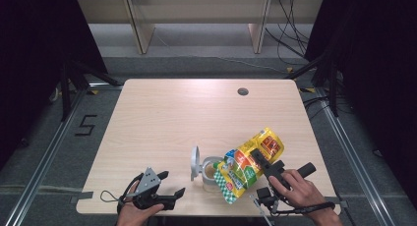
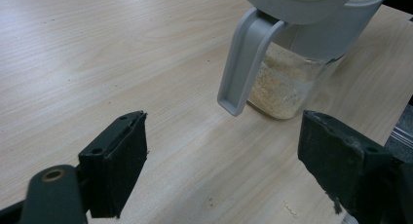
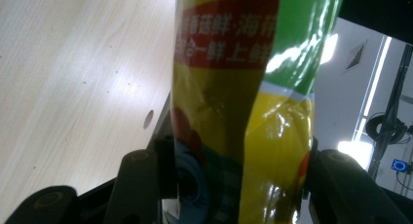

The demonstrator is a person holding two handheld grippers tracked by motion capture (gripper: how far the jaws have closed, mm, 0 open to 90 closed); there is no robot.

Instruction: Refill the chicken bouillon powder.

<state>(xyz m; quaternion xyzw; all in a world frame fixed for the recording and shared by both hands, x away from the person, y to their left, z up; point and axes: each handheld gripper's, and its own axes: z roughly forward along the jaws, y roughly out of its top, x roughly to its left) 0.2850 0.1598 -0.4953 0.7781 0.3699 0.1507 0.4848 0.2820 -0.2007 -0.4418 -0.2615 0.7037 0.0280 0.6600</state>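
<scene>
A clear jar [image 1: 212, 176] with a grey flip lid [image 1: 195, 162] standing open sits near the table's front edge. It holds beige grains [image 2: 285, 90], and its grey handle [image 2: 241, 63] faces my left gripper. A glossy yellow and green bag [image 1: 241, 169] lies tilted with its lower end over the jar's mouth. My right gripper [image 1: 259, 157] is shut on the bag [image 3: 243, 112], which fills the gap between its jaws. Left of the jar, my left gripper [image 1: 172, 183] stands open over bare wood [image 2: 224, 170], pointing at the jar and apart from it.
The light wooden table [image 1: 162, 118] has a round cable hole [image 1: 242, 92] at the back right. A few crumbs [image 2: 290, 209] lie on the wood near the jar. Dark floor, metal rails and wooden shelving surround the table.
</scene>
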